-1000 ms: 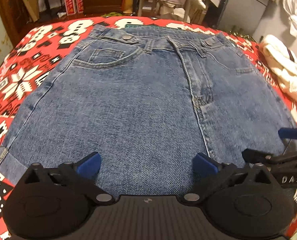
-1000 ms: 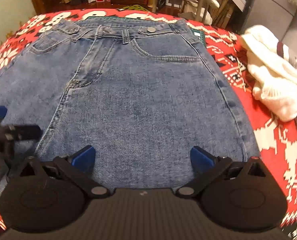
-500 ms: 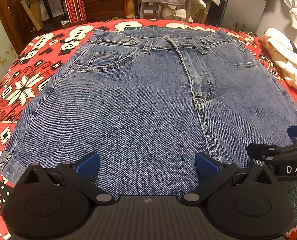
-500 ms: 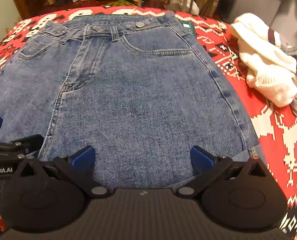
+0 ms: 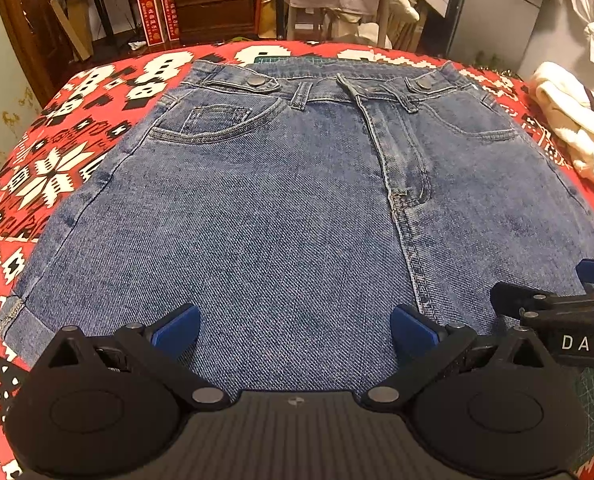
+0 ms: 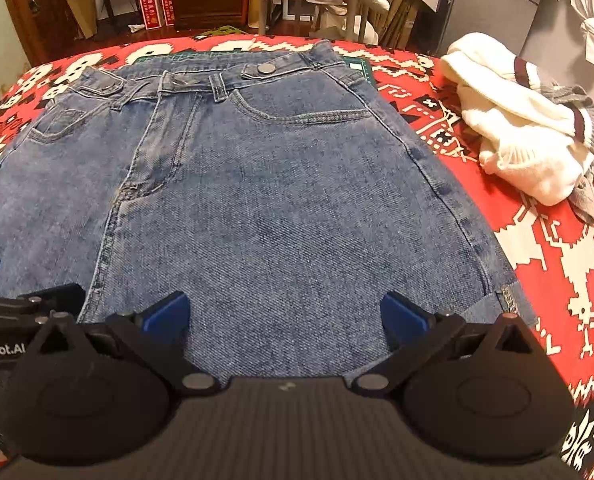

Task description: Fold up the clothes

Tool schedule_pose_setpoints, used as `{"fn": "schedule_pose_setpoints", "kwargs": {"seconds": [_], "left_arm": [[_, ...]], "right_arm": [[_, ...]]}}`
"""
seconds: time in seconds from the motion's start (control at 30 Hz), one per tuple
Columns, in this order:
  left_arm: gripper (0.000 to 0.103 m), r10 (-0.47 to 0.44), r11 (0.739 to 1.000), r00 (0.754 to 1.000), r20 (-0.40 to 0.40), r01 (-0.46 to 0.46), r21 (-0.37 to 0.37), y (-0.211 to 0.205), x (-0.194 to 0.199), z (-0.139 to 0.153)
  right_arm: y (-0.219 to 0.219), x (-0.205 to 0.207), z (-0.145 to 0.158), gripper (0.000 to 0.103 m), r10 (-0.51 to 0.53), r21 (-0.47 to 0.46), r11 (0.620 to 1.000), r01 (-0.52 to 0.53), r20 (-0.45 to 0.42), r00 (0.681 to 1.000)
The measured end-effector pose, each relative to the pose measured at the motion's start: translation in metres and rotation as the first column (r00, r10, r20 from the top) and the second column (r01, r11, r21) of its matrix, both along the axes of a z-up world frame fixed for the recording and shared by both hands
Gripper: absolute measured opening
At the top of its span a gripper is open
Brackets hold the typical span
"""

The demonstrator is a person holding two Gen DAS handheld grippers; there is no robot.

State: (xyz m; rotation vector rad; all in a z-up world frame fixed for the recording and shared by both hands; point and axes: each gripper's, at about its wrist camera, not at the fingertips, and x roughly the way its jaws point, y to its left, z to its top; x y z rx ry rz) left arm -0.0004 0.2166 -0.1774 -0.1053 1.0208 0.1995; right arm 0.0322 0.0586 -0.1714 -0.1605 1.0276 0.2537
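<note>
Blue denim shorts (image 5: 281, 208) lie flat and face up on the red patterned tablecloth (image 5: 53, 168), waistband at the far side, hems near me. My left gripper (image 5: 295, 330) stands open over the near hem of the left leg, nothing between its blue pads. In the right wrist view the same shorts (image 6: 281, 208) fill the middle, and my right gripper (image 6: 283, 316) is open over the near hem of the right leg. Each gripper shows at the edge of the other's view: the right gripper (image 5: 589, 284) and the left gripper (image 6: 21, 284).
A crumpled white sweater (image 6: 525, 120) with dark trim lies on the tablecloth to the right of the shorts. A green cutting mat (image 6: 361, 66) peeks out under the waistband. Beyond the table stand a wooden dresser (image 5: 213, 4), chairs and a grey cabinet (image 5: 493, 16).
Both grippers have pulled back and risen a little, so more of the far table edge and room shows. The shorts have not moved and both grippers have stayed open.
</note>
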Motion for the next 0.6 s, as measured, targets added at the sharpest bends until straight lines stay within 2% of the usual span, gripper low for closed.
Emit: {"fn": "schedule_pose_setpoints", "kwargs": {"seconds": [0.2,0.4,0.6], "left_arm": [[0.103,-0.003,1.0,1.0,0.028,0.002,0.009,-0.002,-0.005,-0.001],[0.103,-0.02,0.999,0.996,0.085,0.017,0.03,-0.004,-0.013,-0.004],[0.103,-0.024,0.999,0.994,0.108,0.02,0.044,-0.006,-0.015,-0.004]], "right_arm": [[0.0,0.004,0.0,0.103,0.012,-0.005,1.0,-0.013,-0.007,1.0],[-0.004,-0.01,-0.006,0.103,0.012,0.022,1.0,-0.014,0.091,0.996],[-0.003,-0.006,-0.004,0.103,0.019,0.018,1.0,-0.021,0.082,0.996]]}}
